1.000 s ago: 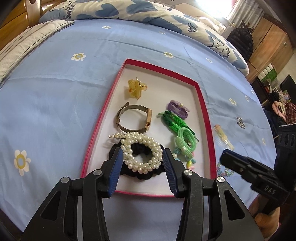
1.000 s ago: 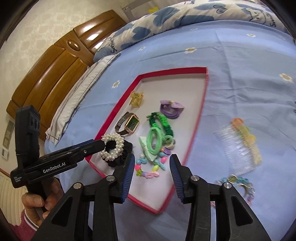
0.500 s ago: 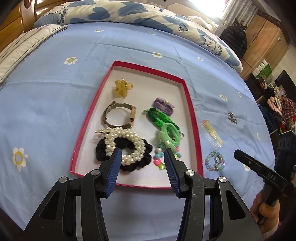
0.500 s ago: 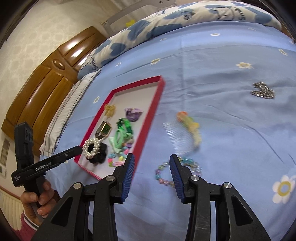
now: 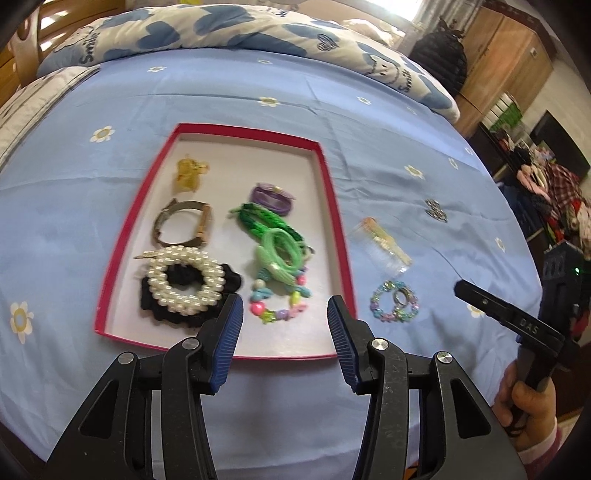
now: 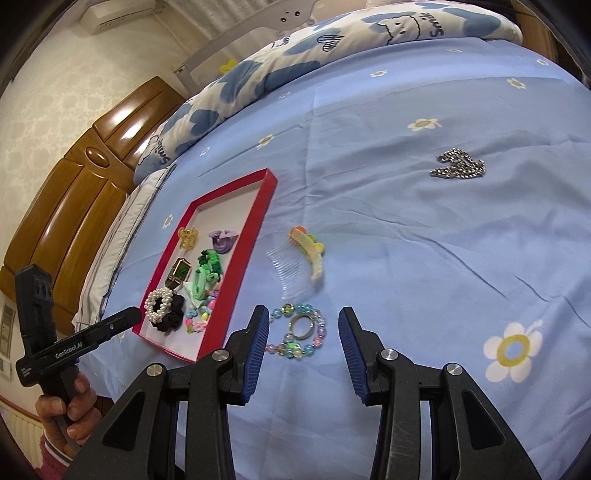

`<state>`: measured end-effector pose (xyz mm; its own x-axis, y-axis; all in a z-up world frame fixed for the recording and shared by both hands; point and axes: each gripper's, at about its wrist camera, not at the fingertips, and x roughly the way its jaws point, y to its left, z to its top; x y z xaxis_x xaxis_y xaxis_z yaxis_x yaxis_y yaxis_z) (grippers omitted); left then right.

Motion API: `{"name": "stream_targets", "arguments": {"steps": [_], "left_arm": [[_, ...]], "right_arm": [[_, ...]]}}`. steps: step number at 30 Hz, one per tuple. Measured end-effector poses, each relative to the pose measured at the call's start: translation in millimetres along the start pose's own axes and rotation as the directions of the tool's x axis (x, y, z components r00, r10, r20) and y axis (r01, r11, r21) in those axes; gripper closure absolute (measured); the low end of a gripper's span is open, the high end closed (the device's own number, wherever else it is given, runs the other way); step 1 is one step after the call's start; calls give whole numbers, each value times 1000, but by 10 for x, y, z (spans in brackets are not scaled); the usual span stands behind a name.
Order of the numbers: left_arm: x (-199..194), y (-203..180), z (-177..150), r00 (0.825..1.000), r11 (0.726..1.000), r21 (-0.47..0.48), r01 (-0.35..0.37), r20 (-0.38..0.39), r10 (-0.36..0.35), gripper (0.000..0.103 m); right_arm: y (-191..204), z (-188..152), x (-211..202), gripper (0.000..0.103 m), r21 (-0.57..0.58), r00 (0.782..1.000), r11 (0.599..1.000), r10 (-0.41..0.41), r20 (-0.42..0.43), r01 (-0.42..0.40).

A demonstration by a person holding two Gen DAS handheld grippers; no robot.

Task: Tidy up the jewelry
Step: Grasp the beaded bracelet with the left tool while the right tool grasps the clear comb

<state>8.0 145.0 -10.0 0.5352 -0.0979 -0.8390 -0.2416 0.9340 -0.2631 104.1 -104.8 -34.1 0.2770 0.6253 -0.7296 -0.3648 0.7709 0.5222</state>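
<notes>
A red-rimmed tray [image 5: 334, 206] [image 6: 263, 218] lies on the blue bedsheet. It holds a pearl scrunchie [image 5: 184, 280], a watch [image 5: 184, 227], a yellow claw clip [image 5: 190, 173], green hair ties [image 5: 280, 247], a purple tie [image 5: 271, 195] and a coloured bead bracelet [image 5: 279, 308]. On the sheet to its right lie a pastel bead bracelet with a ring [image 5: 394, 306] [image 6: 297, 330], a hair comb [image 5: 384, 247] [image 6: 301, 258] and a silver chain [image 5: 436, 210] [image 6: 458, 168]. My left gripper [image 5: 284, 321] is open above the tray's near edge. My right gripper [image 6: 303, 334] is open, straddling the pastel bracelet.
A patterned duvet [image 5: 221, 33] and a pillow [image 6: 122, 236] lie at the far side of the bed. A wooden headboard [image 6: 74, 192] stands on the left. A wardrobe [image 5: 517, 55] and clutter stand beyond the bed's right edge.
My left gripper has pulled back from the pearl scrunchie, which stays in the tray. My right gripper has swung right from the tray to the pastel bracelet on the sheet.
</notes>
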Motion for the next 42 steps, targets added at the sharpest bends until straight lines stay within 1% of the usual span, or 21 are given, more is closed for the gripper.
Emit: {"name": "stream_targets", "arguments": {"steps": [7,12,15,18,23,28,29,30,31,32,34,38,42], "left_arm": [[80,-315,-93,998,997,64,47,-34,-45,57],[211,-639,-171,994,987,131,95,-72,-86,57],[307,-797,-196,991,980,168,109,-95,-94,57],[445,-943,-199,989,973,204,108,-118,-85,57],[599,-1040,-179,985,965,234,119,-149,-86,57],[663,-1042,-178,982,963,238,127,-168,-88,57],[675,-1043,-179,981,963,238,129,-172,-89,57],[687,-1044,-177,981,963,238,130,-175,-89,57],[700,-1049,-177,980,962,240,131,-177,-89,57],[711,-1062,-180,979,961,244,134,-180,-90,57],[737,-1093,-175,979,958,250,140,-183,-95,57],[791,-1183,-183,977,950,271,154,-188,-105,57],[891,-1251,-179,975,946,283,157,-198,-102,57]], "right_arm": [[-78,12,85,61,8,1000,1000,0,-8,0],[-108,76,188,61,4,1000,1000,9,-15,-9],[-129,131,275,61,0,1000,1000,14,-22,-14],[-151,200,374,61,-6,999,1000,20,-33,-20],[-154,308,558,61,-20,997,999,37,-62,-38],[-170,351,794,62,-20,992,998,57,-109,-59],[-174,344,820,64,-19,992,998,58,-113,-61],[-178,341,827,70,-20,992,998,62,-111,-65],[-185,337,830,88,-17,992,997,67,-110,-69],[-191,335,833,94,-12,991,997,73,-115,-75],[-222,325,793,96,7,990,996,93,-106,-93],[-300,300,544,98,31,994,995,101,-44,-100],[-425,298,288,98,60,997,995,80,22,-81]]}}
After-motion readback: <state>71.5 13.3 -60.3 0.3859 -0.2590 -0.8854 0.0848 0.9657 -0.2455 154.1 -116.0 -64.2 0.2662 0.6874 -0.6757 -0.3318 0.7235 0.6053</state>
